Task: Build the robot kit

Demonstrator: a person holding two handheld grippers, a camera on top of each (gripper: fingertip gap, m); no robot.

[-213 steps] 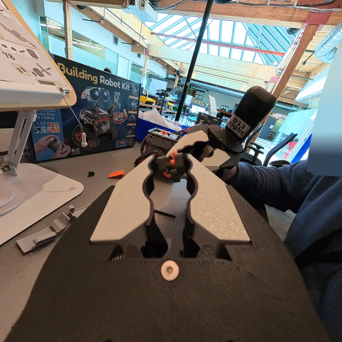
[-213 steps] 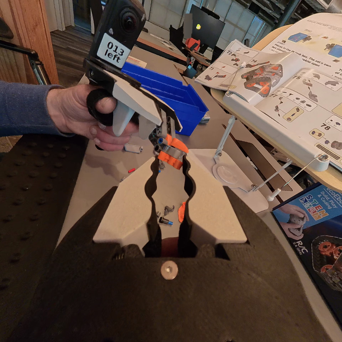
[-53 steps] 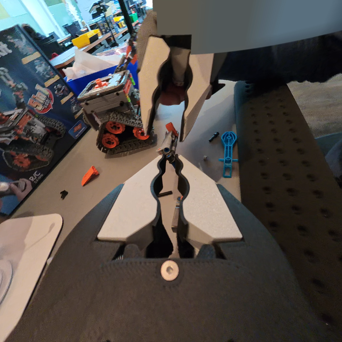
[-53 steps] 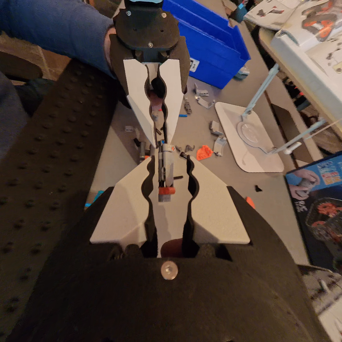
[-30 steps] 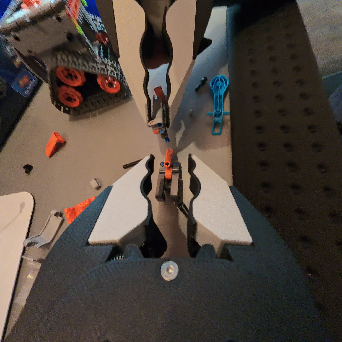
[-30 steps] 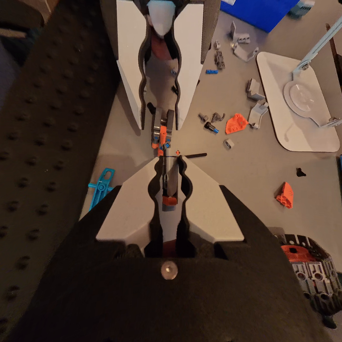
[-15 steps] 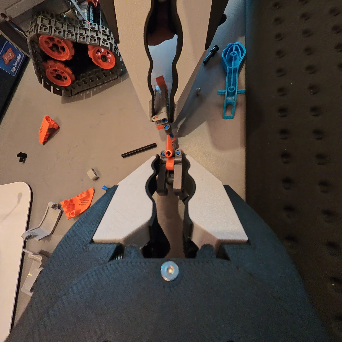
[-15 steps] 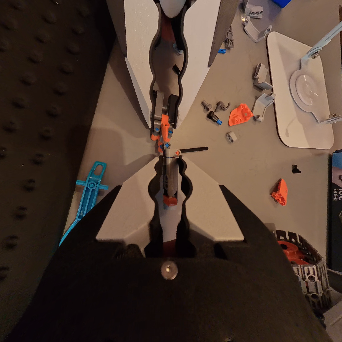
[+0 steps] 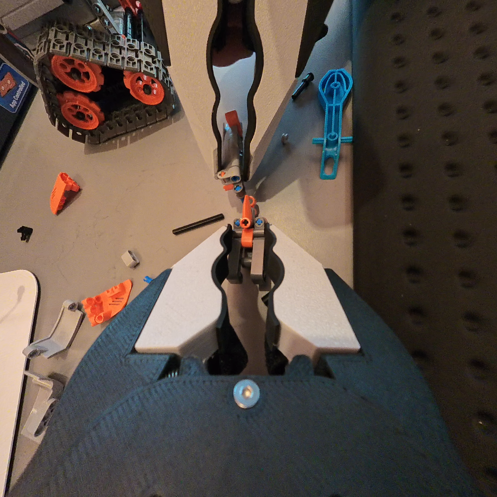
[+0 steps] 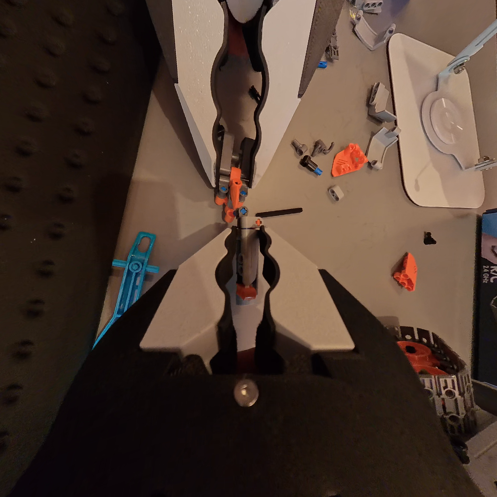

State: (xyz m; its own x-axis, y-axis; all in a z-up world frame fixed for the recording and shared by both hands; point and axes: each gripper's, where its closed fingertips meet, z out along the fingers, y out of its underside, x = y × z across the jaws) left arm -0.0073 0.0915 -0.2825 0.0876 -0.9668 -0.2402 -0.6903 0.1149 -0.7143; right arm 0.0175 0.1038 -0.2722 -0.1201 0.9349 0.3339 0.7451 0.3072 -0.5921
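Observation:
Both grippers point down at a grey table and face each other tip to tip. My left gripper is shut on a small grey and orange brick assembly with blue pins; its orange piece sticks out past the tips. It also shows in the right wrist view. My right gripper is shut on a grey brick beam with an orange end. It also shows in the left wrist view. The two held pieces nearly touch at their tips. A black axle lies on the table just beside them.
A tracked brick vehicle with orange wheels stands at upper left. Loose orange wedges, grey parts and a blue brick tool lie about. A white stand base and a dark studded mat flank the table. My two grippers' fingertips are within a few centimetres of each other. The black axle is about 4 cm from both grippers' fingertips. The right camera catches it too, in the right wrist view.
Both grippers tipped from level to pointing down at the table. The left one opened, then shut on the grey and orange assembly. The two held pieces have drawn closer, tip to tip.

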